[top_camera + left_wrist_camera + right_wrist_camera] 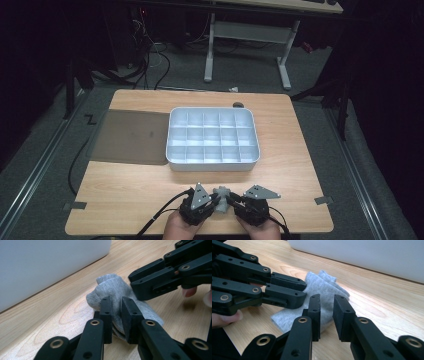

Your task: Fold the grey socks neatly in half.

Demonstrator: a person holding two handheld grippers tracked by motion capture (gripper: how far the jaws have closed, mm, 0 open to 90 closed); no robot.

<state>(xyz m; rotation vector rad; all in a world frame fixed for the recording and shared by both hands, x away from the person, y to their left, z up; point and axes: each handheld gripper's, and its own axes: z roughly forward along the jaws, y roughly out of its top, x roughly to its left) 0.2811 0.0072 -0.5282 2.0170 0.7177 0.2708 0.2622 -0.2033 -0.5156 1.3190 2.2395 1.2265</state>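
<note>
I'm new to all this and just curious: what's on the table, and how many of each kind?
Grey cloth: 1
White tray with compartments: 1
Dark mat: 1
Claws: 2, left claw and right claw, both at the cloth
Total: 5

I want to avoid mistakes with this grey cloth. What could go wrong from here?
The left gripper pinches only a fold of the grey cloth, so it may slip free. The right gripper has a gap between its jaws and may not grip. Both grippers work very close and could collide.
</note>
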